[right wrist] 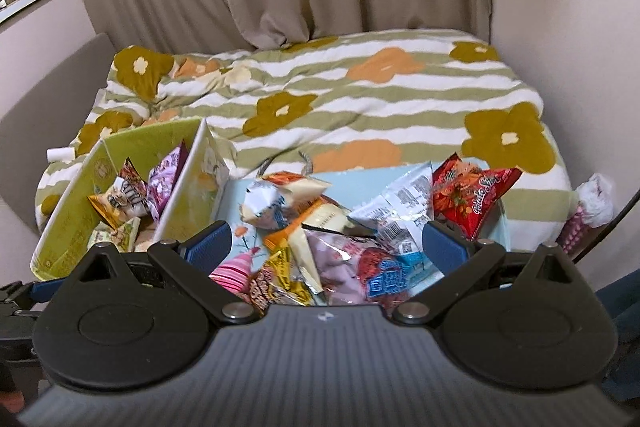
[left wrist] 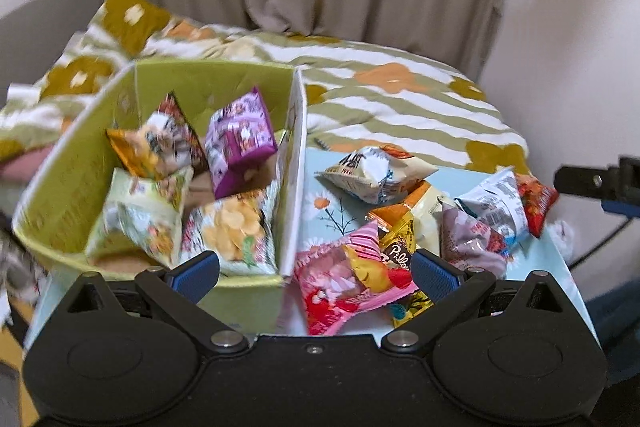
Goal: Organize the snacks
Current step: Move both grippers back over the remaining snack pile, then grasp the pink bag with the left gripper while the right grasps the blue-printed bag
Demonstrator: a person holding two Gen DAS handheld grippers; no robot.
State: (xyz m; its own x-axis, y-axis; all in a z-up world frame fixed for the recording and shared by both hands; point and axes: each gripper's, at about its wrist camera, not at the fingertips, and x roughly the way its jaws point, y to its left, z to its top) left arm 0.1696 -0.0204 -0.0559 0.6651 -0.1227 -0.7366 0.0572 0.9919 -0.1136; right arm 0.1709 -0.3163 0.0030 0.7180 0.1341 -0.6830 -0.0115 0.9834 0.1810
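Left wrist view: left tongs [left wrist: 315, 269] are spread wide w/ nothing between the blue pads, hovering low over the near wall of the green box [left wrist: 72, 183] and the pink packet [left wrist: 344, 283] just right of it. Right wrist view shows right tongs [right wrist: 326, 247] equally released and empty, above the loose pile on the pale blue floral tray [right wrist: 360, 173]. Snacks sit in two groups: several already in the box (purple packet [left wrist: 240, 143], chip bag [left wrist: 232, 231], a few others), the rest heaped on the tray, incl. the red packet [right wrist: 472, 199] at the far right edge and a white crumpled bag [right wrist: 276, 203]. Risks, as I judge them: packets overlap, so a pinch on one could drag a neighbour off the tray onto the bed [right wrist: 360, 99]; slick puffy film may squirt out of the pads; the box's white side panel [left wrist: 294, 179] looks thin and may fold or tip if bumped; both tongs work close together, so they could clash. Hard to make out: left view is motion-blurred, so box contents and labels don't read; the tongs' bodies hide the near part of pile and box; what the tray rests on isn't visible; a white and pink object [right wrist: 592, 203] at far right is unclear.
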